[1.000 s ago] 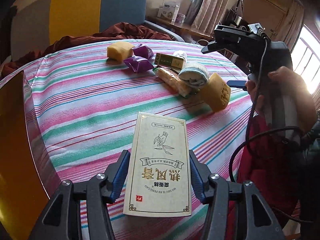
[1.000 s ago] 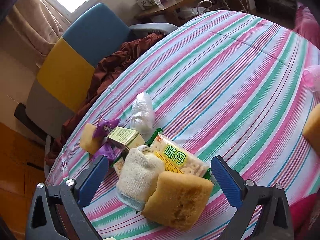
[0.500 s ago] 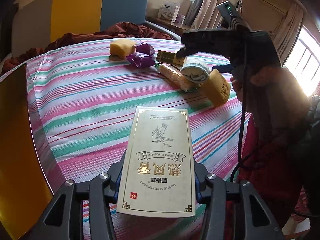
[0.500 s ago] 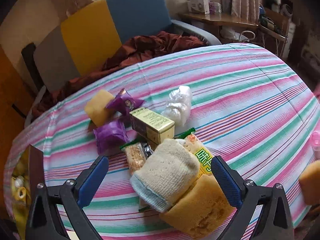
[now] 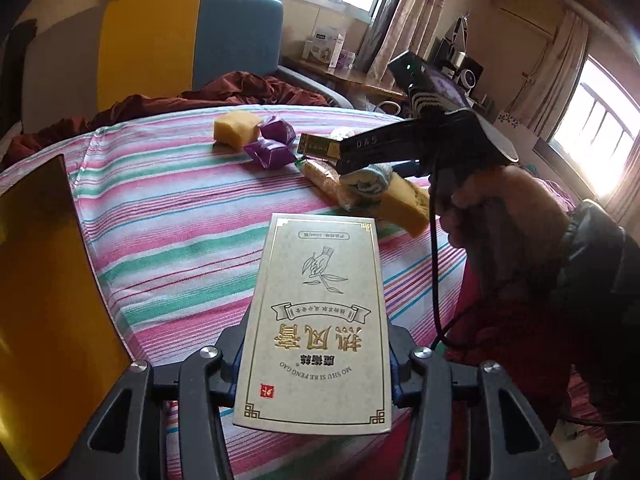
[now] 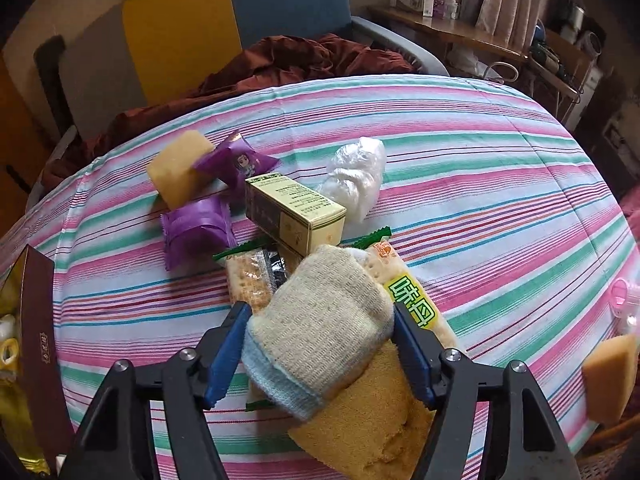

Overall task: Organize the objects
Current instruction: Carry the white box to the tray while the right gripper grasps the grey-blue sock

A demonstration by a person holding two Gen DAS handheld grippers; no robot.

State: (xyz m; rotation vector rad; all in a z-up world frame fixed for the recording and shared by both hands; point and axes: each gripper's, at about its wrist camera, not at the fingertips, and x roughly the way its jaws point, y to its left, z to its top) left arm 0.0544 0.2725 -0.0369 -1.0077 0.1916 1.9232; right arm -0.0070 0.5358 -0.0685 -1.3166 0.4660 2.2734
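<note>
My left gripper [image 5: 316, 344] is shut on a cream box with gold lettering [image 5: 320, 292] and holds it tilted above the striped tablecloth [image 5: 168, 220]. In the right wrist view my right gripper [image 6: 318, 340] is closing. Its blue pads [image 6: 224, 352] touch both sides of a rolled beige sock with a blue cuff [image 6: 320, 312]. The sock lies on a yellow sponge [image 6: 372, 420] and a cracker packet [image 6: 416, 308]. Seen from the left wrist, the right gripper [image 5: 372, 160] hangs over this pile with a hand on it.
Behind the sock lie a small green-and-cream carton [image 6: 296, 212], two purple packets [image 6: 196, 228], a yellow block [image 6: 180, 172] and a crumpled plastic bag [image 6: 356, 176]. Another sponge [image 6: 608, 376] sits at the right edge. An open gold-lined box [image 6: 36, 340] stands left. A chair [image 5: 180, 40] is beyond.
The right gripper swung over the pile, and its jaws came in from wide apart onto the sock. The left gripper closed on the cream box and raised it slightly.
</note>
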